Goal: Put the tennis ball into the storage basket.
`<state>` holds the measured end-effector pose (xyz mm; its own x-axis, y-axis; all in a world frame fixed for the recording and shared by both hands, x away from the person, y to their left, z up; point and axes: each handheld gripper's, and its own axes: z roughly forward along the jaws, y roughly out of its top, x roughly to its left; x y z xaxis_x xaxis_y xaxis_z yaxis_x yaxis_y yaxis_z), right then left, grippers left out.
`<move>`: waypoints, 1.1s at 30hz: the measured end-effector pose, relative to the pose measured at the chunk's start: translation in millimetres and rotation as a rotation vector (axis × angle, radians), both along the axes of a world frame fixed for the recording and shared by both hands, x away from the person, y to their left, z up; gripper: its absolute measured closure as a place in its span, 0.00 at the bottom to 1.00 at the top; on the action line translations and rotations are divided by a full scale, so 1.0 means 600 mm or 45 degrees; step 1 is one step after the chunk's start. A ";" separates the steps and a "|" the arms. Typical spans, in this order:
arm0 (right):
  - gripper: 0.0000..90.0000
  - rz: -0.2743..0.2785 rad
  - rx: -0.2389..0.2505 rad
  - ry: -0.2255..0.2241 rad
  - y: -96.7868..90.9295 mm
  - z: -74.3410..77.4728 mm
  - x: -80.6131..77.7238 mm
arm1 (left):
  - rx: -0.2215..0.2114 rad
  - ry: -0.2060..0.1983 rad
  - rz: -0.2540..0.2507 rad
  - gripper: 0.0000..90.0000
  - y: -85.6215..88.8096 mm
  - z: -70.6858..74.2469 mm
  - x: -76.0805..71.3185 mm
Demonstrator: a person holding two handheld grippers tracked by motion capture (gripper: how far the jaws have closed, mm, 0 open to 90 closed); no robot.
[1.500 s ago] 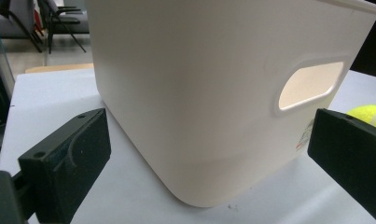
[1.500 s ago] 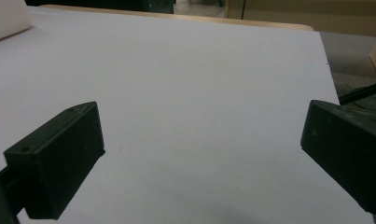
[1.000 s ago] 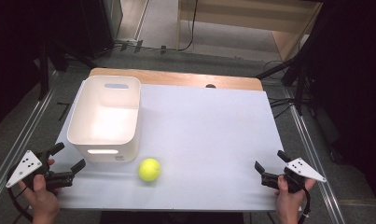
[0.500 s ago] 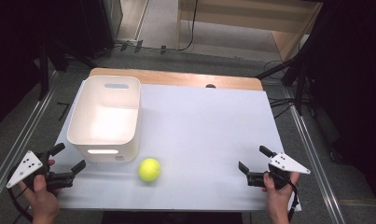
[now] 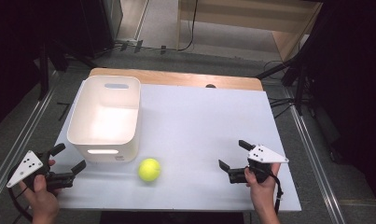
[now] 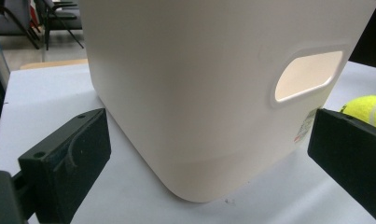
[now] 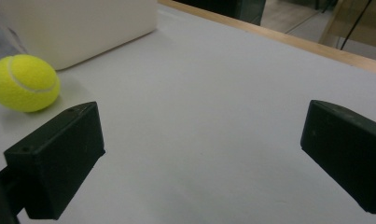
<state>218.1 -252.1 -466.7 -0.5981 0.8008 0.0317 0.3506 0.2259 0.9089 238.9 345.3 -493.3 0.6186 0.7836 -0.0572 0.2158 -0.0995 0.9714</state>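
The right gripper (image 5: 233,157), jaws wide and empty, reaches toward the ball (image 5: 149,169) on the desk (image 5: 199,121); next it must straddle and pinch it.

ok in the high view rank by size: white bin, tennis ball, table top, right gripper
1. table top
2. white bin
3. right gripper, held nearer the camera, so slightly unsure
4. tennis ball

Gripper (image 7: 199,158) gapes wide; tennis ball (image 7: 23,83) beside white bin (image 7: 78,28).
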 end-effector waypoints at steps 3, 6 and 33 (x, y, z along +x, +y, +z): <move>0.00 0.017 -0.004 0.012 0.009 0.003 0.005 | -0.001 0.003 0.003 0.00 0.000 0.000 0.000; 0.00 0.043 0.007 0.023 0.020 0.009 0.010 | 0.002 0.001 0.002 0.00 -0.001 0.000 0.001; 0.00 0.303 -0.095 0.110 0.152 0.014 0.038 | 0.011 0.006 -0.007 0.00 -0.002 0.000 0.001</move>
<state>241.0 -160.7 -458.3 -0.7673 0.6402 0.0371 0.3554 0.3763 0.8556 239.7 344.1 -493.6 0.6229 0.7804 -0.0533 0.2197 -0.1091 0.9695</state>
